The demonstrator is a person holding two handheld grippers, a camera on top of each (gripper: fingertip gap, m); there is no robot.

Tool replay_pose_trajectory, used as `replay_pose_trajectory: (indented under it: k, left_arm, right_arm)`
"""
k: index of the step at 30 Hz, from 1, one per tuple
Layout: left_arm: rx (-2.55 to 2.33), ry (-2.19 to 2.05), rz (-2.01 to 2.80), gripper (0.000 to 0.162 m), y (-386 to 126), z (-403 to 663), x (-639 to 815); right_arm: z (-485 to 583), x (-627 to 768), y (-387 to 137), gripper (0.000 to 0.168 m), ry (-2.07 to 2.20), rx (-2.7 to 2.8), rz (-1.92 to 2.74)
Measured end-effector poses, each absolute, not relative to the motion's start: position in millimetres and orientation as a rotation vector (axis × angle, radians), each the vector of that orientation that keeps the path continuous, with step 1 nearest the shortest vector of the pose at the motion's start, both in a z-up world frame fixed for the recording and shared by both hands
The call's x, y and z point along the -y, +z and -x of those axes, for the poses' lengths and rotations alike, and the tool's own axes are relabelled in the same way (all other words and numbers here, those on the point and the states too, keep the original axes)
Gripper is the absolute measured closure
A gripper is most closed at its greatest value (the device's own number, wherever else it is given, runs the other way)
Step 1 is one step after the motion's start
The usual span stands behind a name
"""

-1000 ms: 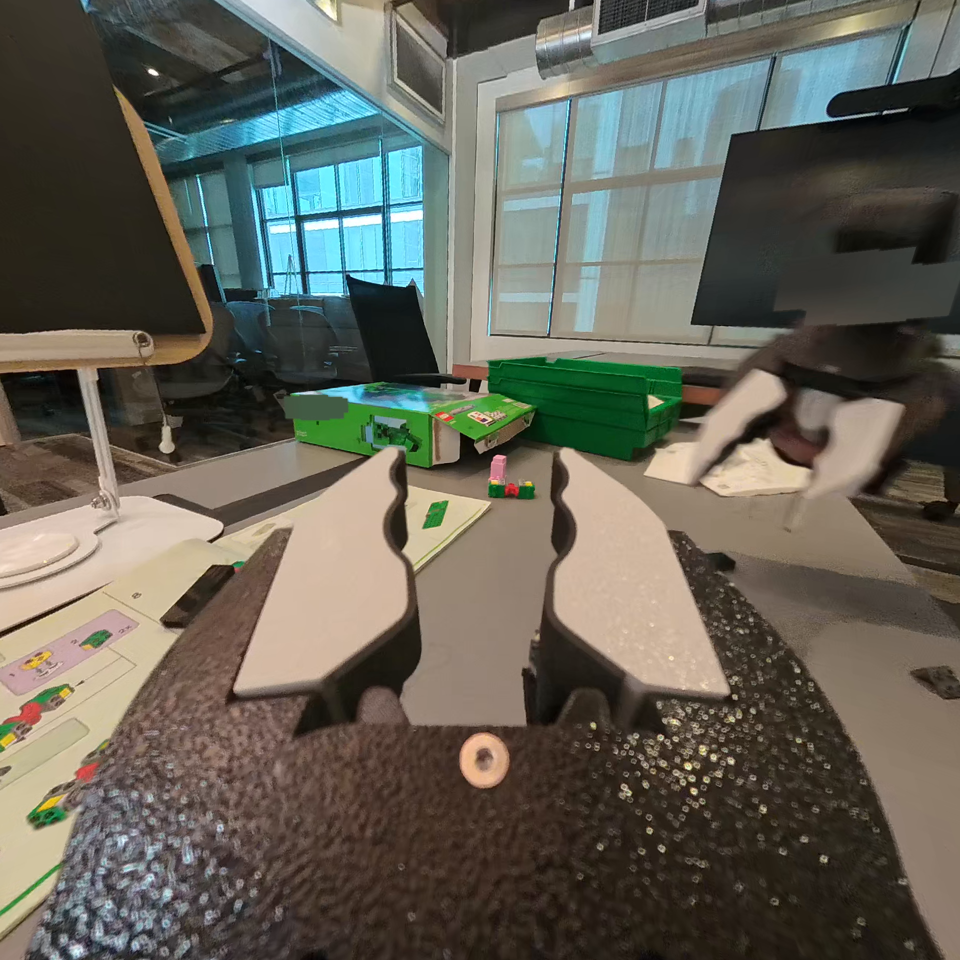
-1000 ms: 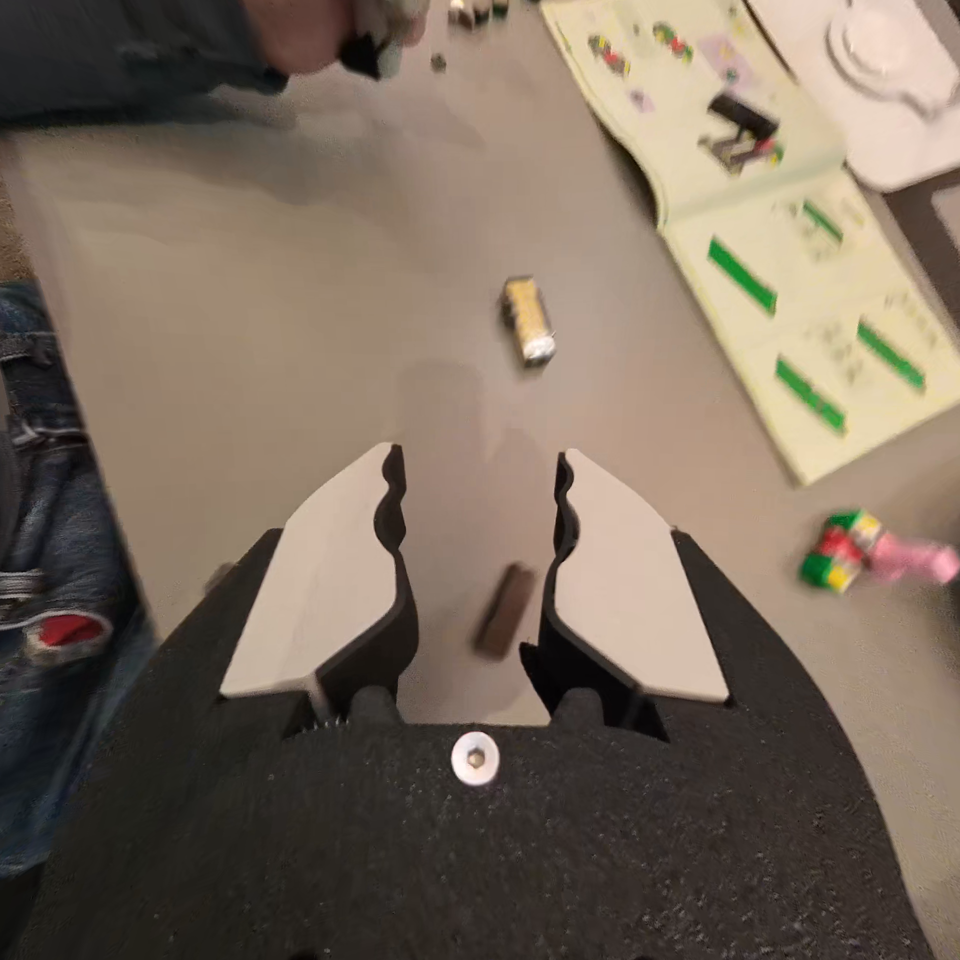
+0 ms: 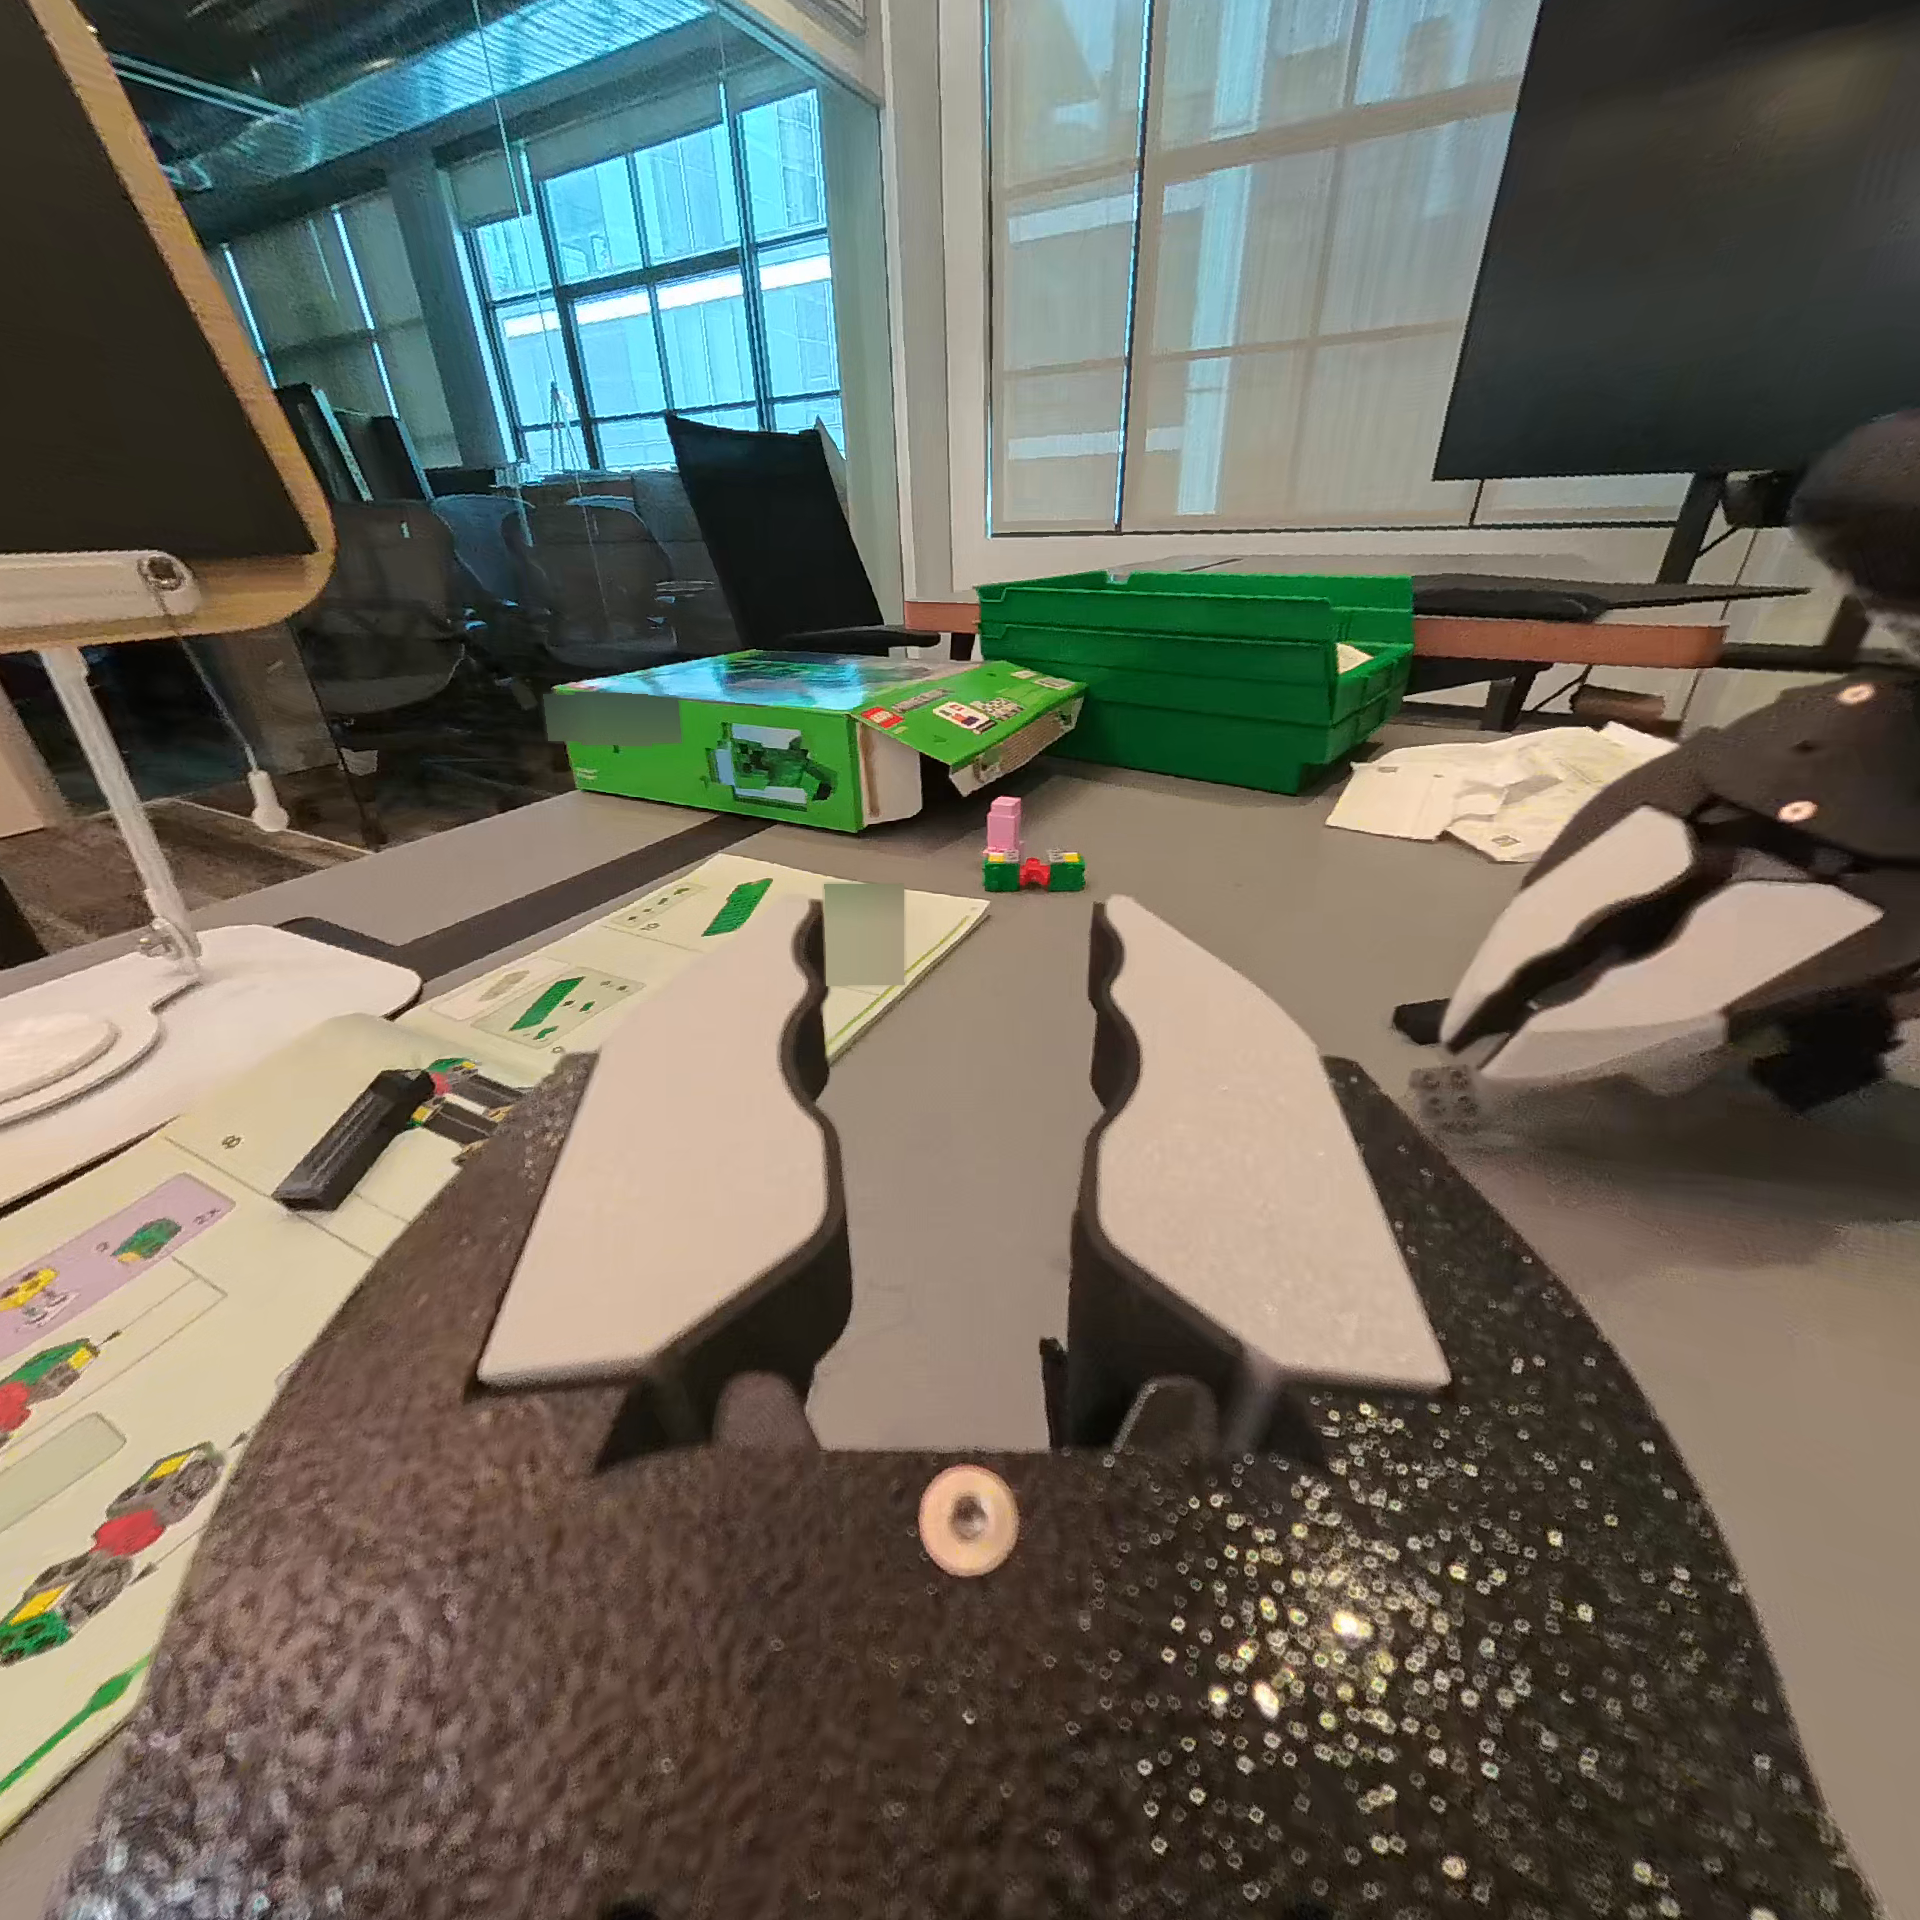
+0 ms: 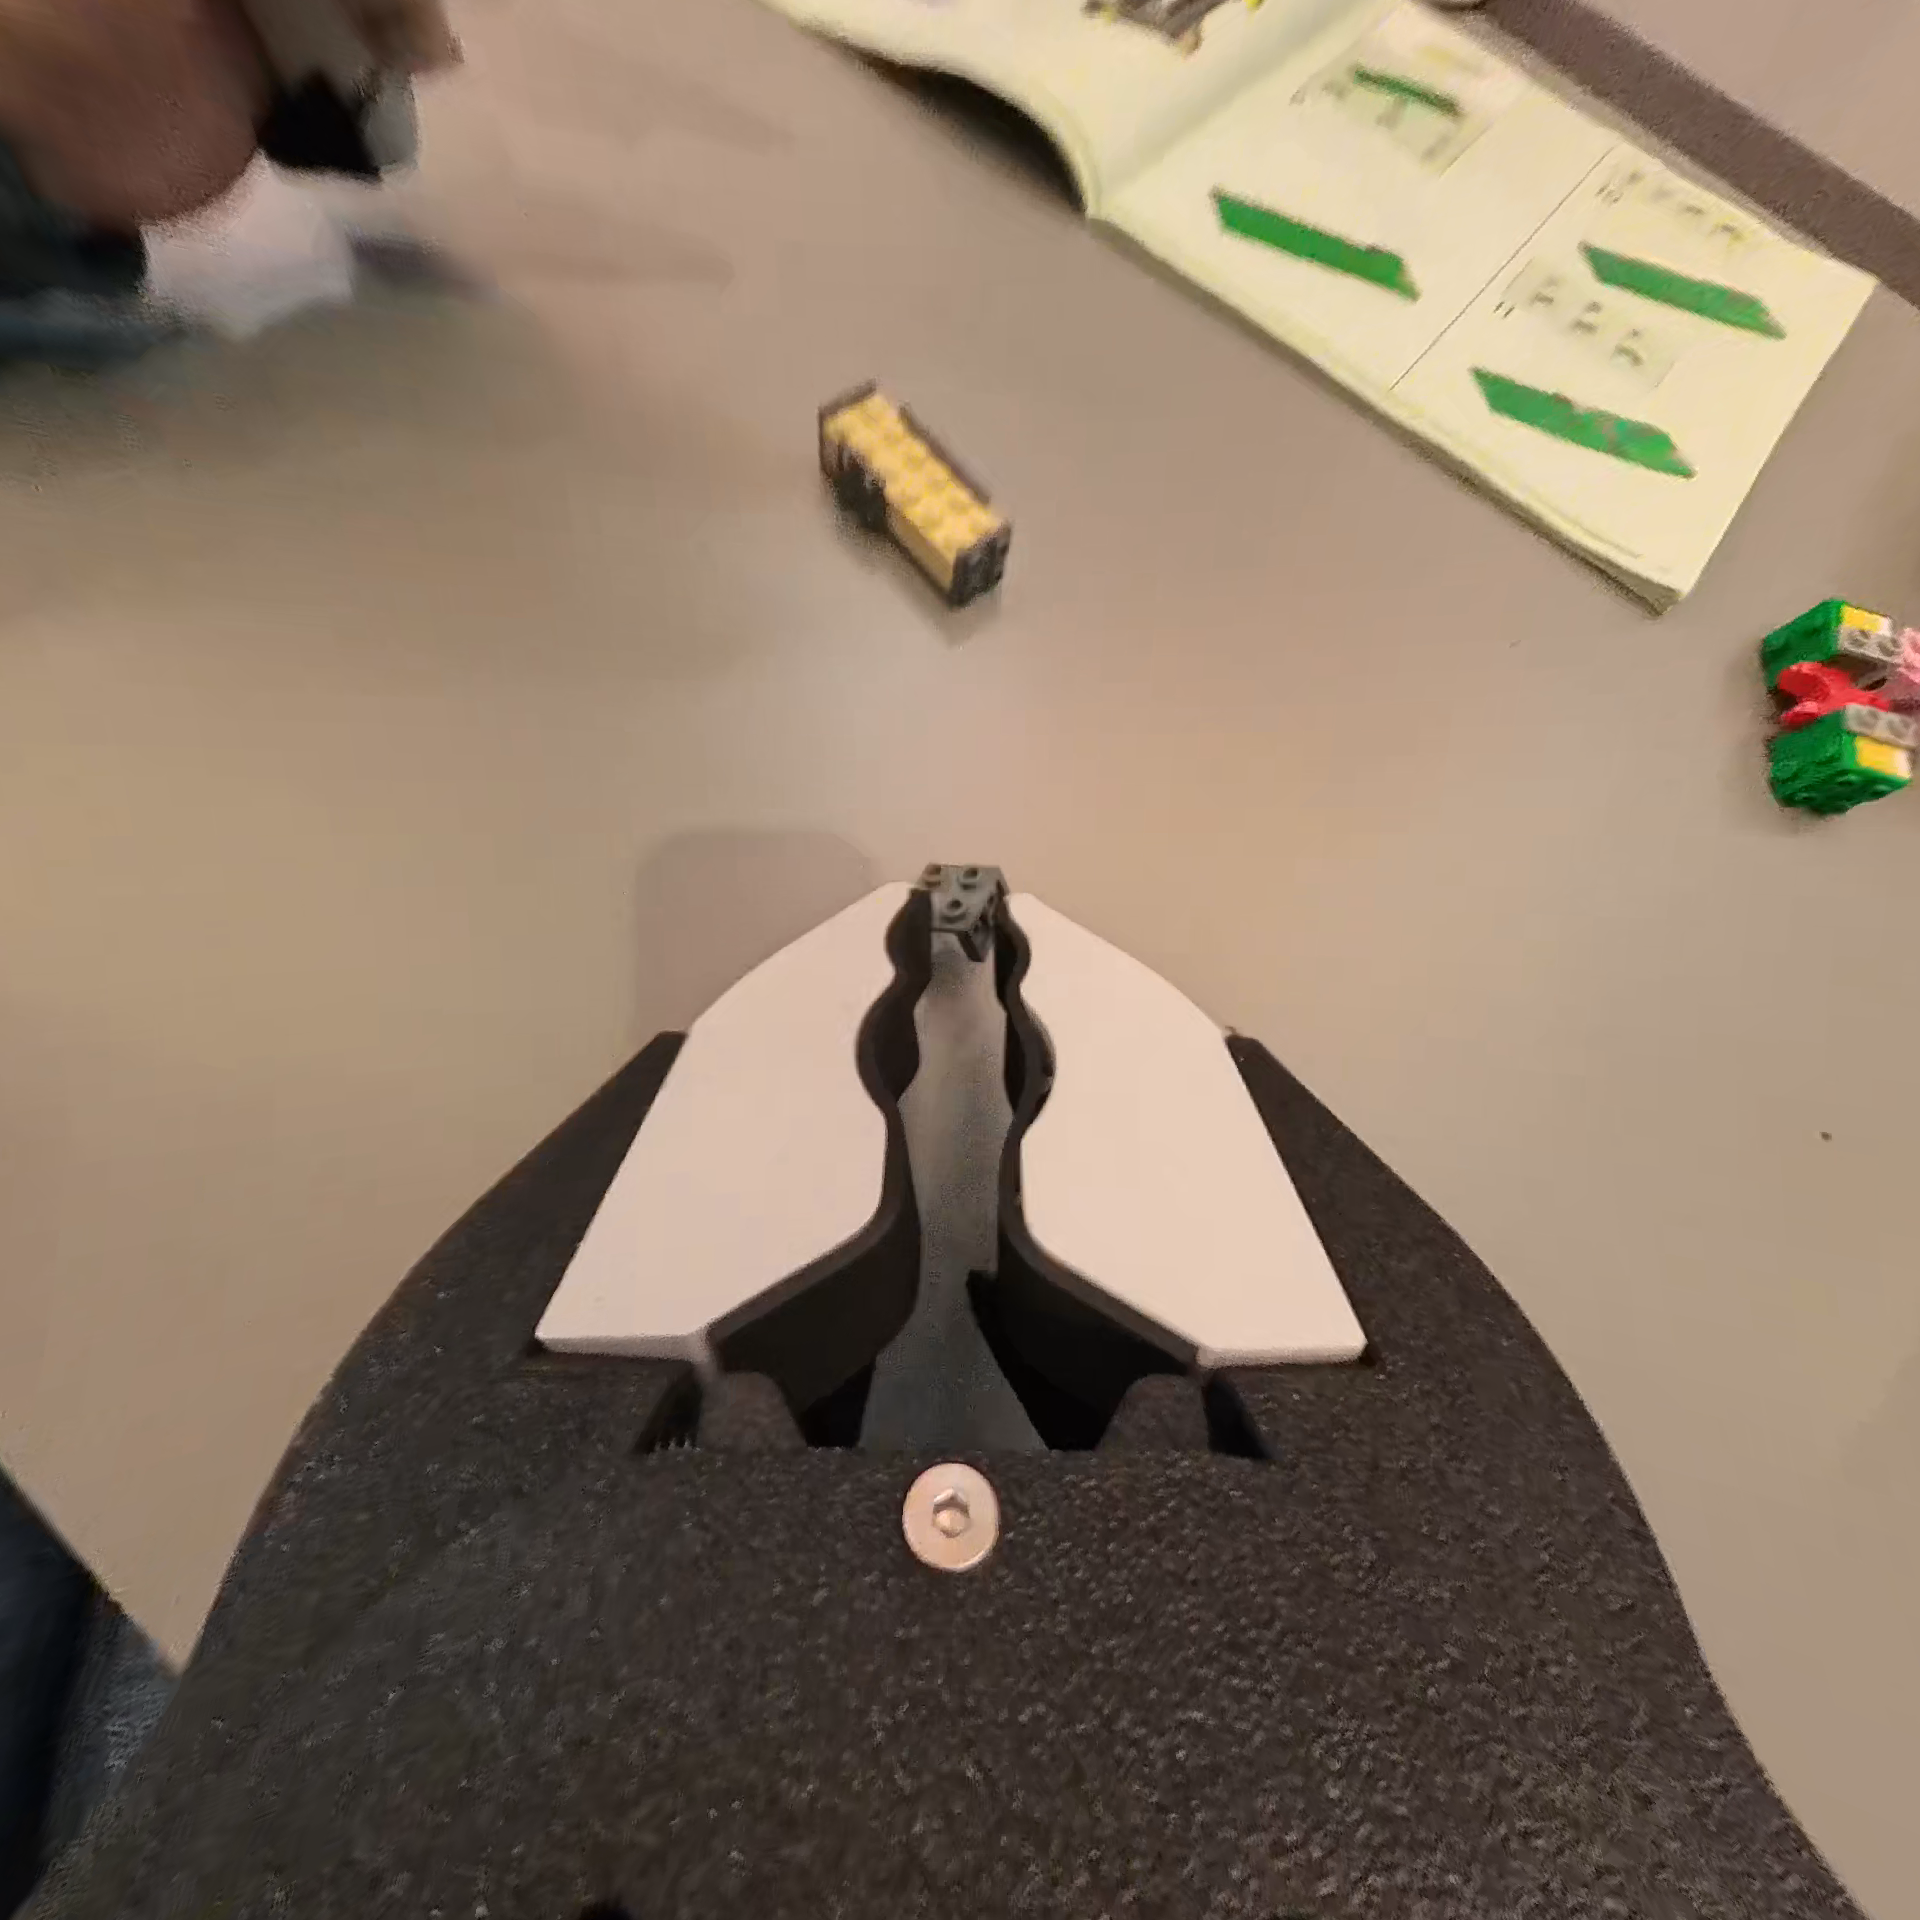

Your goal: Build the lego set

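The right gripper (image 4: pixel 961 904) was clenched on a small dark grey plate (image 4: pixel 961 902), pinched at the very tips of its pale fingers (image 4: pixel 769 1122) just above the grey table (image 4: pixel 416 831); in the left wrist view the same gripper (image 3: pixel 1455 1049) sat low at the right, tips down by the studded grey piece (image 3: pixel 1446 1093) (blurred there, so whether it touched the table could not be told). The left gripper (image 3: pixel 951 925) was released, its fingers (image 3: pixel 675 1153) well apart with only bare tabletop between them.

Just beyond the left gripper lay the open instruction booklet (image 3: pixel 208 1247), with a long black piece (image 3: pixel 353 1138) resting on its page. Ahead of the right gripper, apart from it, a yellow-and-black brick assembly (image 4: pixel 914 488) lay on its side. Farther on stood the green, red and yellow sub-build (image 3: pixel 1034 871) with a pink figure (image 3: pixel 1004 826) on one end, just past the booklet's far corner; the right wrist view showed it (image 4: pixel 1834 717) at the frame's right edge.

Behind that lay the opened green set box (image 3: pixel 769 748), then stacked green bins (image 3: pixel 1195 665) and loose white paper bags (image 3: pixel 1475 790). A white lamp base (image 3: pixel 156 1018) sat at the left.
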State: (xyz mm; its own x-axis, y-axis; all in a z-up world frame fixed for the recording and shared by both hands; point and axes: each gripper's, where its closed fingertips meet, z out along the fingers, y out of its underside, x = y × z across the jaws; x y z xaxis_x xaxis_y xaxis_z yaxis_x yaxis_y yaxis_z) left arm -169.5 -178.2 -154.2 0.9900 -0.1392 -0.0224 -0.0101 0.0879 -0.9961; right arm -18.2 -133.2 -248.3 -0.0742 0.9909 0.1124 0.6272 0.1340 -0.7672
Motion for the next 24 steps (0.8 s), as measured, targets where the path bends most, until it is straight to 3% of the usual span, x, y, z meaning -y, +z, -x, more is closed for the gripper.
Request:
replay_pose_trajectory:
  k: [2,5,8,11,24]
  left_arm:
    - [-0.108,-0.077,1.479,0.115,-154.6,172.7,179.0]
    - [-0.101,-0.043,1.469,0.118,-153.0,175.7,179.9]
    - [-0.088,-0.046,1.454,0.119,-151.6,176.3,178.3]
    - [-0.092,-0.062,1.475,0.119,-157.4,173.4,174.2]
    - [-0.196,-0.044,1.539,0.12,-170.7,152.2,166.5]
  right_arm:
    - [12.9,135.2,-235.5,0.15,0.799,1.688,1.591]
    - [-10.1,140.1,-231.8,0.163,0.788,1.622,1.552]
    - [-21.6,139.1,-245.5,0.152,0.692,1.628,1.578]
    - [-10.6,141.5,-256.2,0.151,0.672,1.611,1.645]
    - [26.1,128.8,-267.1,0.167,0.526,1.708,1.656]
